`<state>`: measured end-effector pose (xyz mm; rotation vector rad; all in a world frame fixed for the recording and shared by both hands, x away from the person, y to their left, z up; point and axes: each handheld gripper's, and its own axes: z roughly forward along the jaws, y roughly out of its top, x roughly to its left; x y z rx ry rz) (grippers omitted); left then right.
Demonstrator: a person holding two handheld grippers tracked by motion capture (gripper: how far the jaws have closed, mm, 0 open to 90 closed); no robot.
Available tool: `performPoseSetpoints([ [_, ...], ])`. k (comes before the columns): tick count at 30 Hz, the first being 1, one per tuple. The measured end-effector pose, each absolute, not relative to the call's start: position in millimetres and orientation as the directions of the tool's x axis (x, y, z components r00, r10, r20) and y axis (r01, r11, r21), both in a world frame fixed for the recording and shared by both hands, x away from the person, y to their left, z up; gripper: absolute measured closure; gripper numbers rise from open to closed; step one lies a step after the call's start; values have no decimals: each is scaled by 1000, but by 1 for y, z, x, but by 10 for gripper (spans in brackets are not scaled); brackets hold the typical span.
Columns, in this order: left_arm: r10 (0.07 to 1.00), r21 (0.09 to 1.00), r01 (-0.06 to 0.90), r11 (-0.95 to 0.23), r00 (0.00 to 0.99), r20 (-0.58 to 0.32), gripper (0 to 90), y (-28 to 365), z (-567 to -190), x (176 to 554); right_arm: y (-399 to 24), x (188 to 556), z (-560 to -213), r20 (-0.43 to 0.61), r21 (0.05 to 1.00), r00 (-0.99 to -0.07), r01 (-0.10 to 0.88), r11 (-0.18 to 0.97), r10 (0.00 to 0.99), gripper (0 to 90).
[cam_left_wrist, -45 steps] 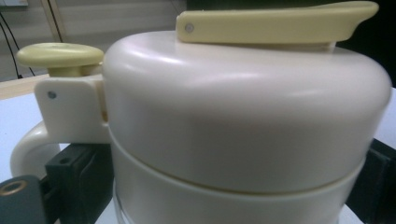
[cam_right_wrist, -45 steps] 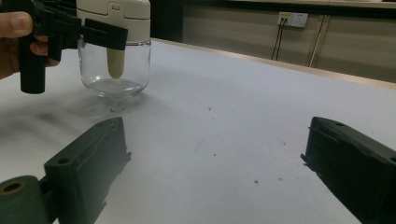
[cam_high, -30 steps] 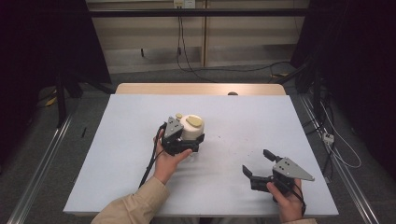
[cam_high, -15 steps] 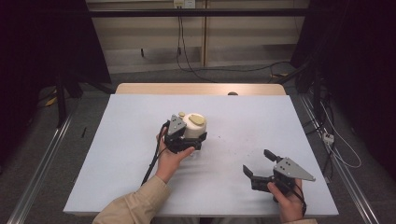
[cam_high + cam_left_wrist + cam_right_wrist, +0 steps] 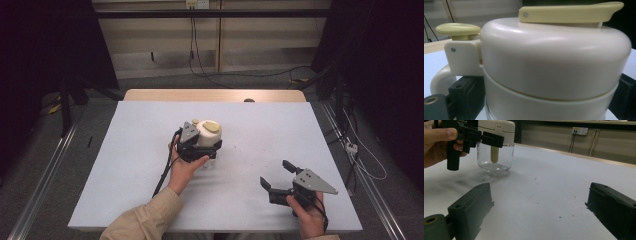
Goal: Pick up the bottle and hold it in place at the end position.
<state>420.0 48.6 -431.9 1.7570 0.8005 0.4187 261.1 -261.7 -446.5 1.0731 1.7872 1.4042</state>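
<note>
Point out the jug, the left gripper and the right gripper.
jug [image 5: 554, 62]: left gripper view, cream lid's side.
left gripper [image 5: 205, 148]: high view, midway between its fingertips at the jug.
right gripper [image 5: 276, 173]: high view, gap between its open jaws.

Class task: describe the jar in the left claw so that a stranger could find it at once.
Start at the white table. Near its middle, the left claw grips a jar. It has a cream top, a yellow lever and a clear glass base, unlike the black, empty right claw.

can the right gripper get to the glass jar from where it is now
Probably yes. The right gripper is open and holds nothing, with bare table between it and the glass jar. The left gripper already clamps the jar's neck.
</note>
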Motion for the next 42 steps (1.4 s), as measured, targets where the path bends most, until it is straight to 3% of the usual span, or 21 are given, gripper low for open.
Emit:
performPoseSetpoints([
  [42, 680, 934, 325, -150, 719, -141, 55, 35, -433, 433, -263, 260, -447, 12, 968, -476, 226, 110, 879, 49],
])
